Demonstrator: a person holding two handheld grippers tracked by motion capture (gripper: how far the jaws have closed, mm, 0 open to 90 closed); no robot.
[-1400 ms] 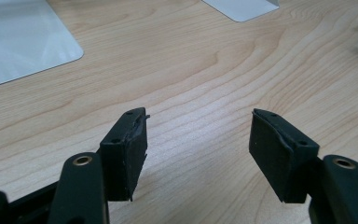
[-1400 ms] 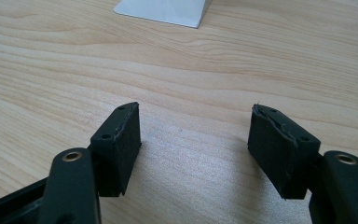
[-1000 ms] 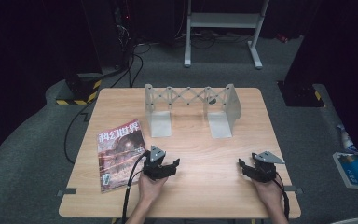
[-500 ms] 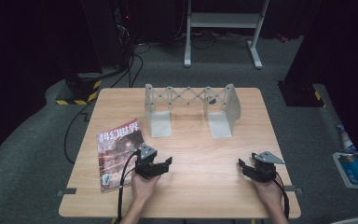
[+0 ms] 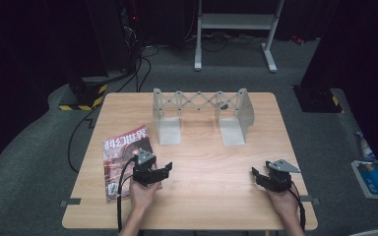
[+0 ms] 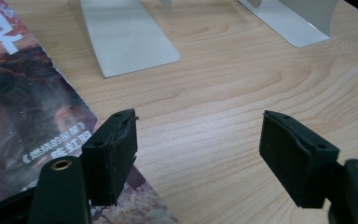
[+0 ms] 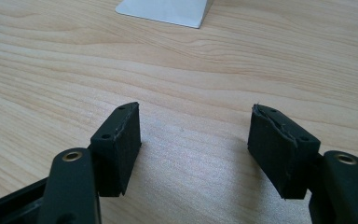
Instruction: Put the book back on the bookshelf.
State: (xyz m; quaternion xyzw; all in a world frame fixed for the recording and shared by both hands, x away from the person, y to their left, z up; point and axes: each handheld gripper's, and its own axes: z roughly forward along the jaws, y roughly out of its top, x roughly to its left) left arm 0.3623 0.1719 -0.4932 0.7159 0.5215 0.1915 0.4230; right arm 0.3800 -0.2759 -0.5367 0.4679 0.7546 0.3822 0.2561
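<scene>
The left claw (image 5: 163, 167) sits farther left than it did a second ago: then it was over bare wood right of the magazine (image 5: 123, 152), and now its body lies over the magazine's lower right corner, with the tips pointing right, out past the cover's edge. The left hand (image 5: 141, 194) behind it has shifted the same way. Its jaws have just been opening, and they stand wide apart with nothing between them; in the left gripper view one jaw hangs over the cover's edge and the other over plain wood. The magazine itself has not moved. It lies flat on the left part of the desk (image 5: 202, 157), tilted a little, its title towards the far side.

The right claw (image 5: 257, 174) is where it was, near the front right of the desk, held by the right hand (image 5: 281, 199). Its jaws are also wide apart and empty, with only wood grain under them in the right gripper view.

The grey rack (image 5: 202, 115) stands unchanged at the far middle of the desk, its two flat feet pointing towards the person, well apart from both claws. One foot (image 6: 128, 37) lies just beyond the magazine's right edge in the left gripper view.
</scene>
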